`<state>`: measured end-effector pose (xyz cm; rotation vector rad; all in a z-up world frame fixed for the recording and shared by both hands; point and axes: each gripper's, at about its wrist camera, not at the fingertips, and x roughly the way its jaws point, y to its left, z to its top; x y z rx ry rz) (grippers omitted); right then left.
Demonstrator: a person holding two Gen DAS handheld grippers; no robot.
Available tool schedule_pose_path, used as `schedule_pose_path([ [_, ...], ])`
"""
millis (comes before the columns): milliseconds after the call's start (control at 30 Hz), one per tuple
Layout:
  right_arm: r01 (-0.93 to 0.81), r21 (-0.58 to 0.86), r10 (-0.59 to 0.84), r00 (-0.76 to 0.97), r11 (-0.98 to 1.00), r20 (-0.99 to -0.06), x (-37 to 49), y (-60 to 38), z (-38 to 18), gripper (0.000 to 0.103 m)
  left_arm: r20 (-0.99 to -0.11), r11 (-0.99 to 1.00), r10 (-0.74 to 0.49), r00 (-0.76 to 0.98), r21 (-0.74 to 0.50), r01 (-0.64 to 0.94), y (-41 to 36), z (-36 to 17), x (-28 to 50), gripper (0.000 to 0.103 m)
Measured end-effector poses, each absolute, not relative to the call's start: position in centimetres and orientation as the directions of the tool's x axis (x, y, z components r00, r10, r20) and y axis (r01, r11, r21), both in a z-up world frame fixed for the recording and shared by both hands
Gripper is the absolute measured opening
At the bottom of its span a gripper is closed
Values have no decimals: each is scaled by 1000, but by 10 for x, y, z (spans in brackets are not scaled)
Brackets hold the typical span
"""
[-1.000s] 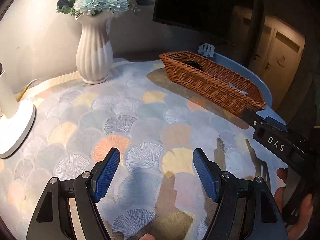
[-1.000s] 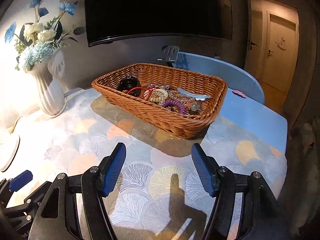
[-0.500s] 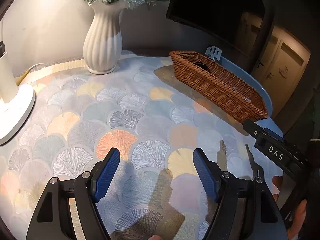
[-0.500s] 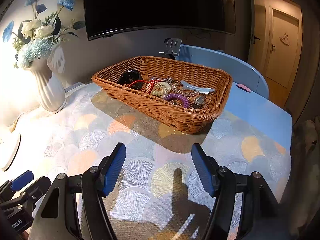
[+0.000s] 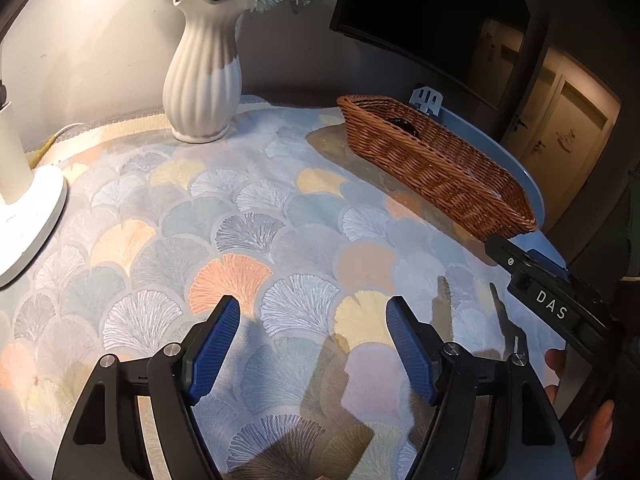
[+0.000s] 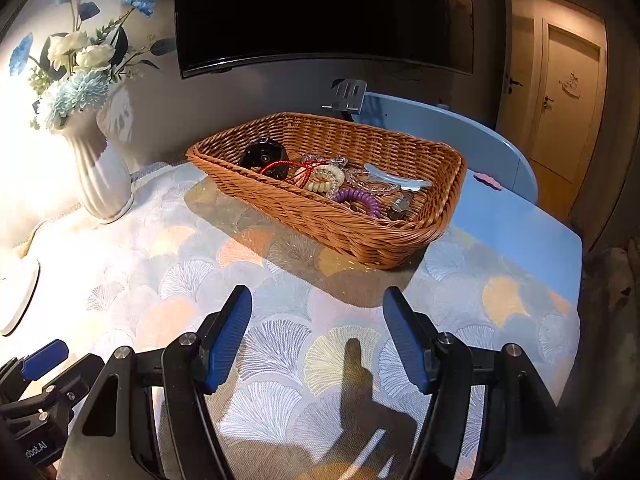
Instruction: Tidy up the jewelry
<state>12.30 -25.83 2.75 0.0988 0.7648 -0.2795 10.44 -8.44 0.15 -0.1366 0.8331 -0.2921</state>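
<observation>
The jewelry [image 6: 344, 184] lies in a heap inside the wicker basket [image 6: 360, 236]: a purple coil hair tie [image 6: 358, 198], a cream bracelet [image 6: 326, 180], a red cord [image 6: 288, 168], a pale blue hair clip [image 6: 396, 178], some clear beads and a black round piece [image 6: 262, 158] at the basket's far left corner. The basket sits on the tablecloth [image 6: 280, 344] with the fan pattern, near the table's back edge, with a dark screen [image 6: 320, 12] on the wall behind it. Left of the basket stands a white ribbed vase [image 6: 102, 176] with blue and white flowers. A small pink piece [image 6: 488, 181] lies on the bare blue table just right of the basket.

The right gripper [image 6: 316, 320] hangs in front of the basket, tilted down toward the cloth, its blue pads spread wide with nothing between them. The left gripper [image 5: 314, 328] hangs further left of the basket, also tilted down over the cloth, pads spread and empty. A hand [image 5: 600, 432] holds the right gripper's handle at the edge of the left view
</observation>
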Motion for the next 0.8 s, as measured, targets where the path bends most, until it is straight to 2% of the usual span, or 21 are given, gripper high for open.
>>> schedule_pose_path([
  [800, 295, -21, -225, 677, 955, -701, 126, -260, 26, 70, -713, 951, -309, 629, -218, 219, -90, 2, 101, 77],
])
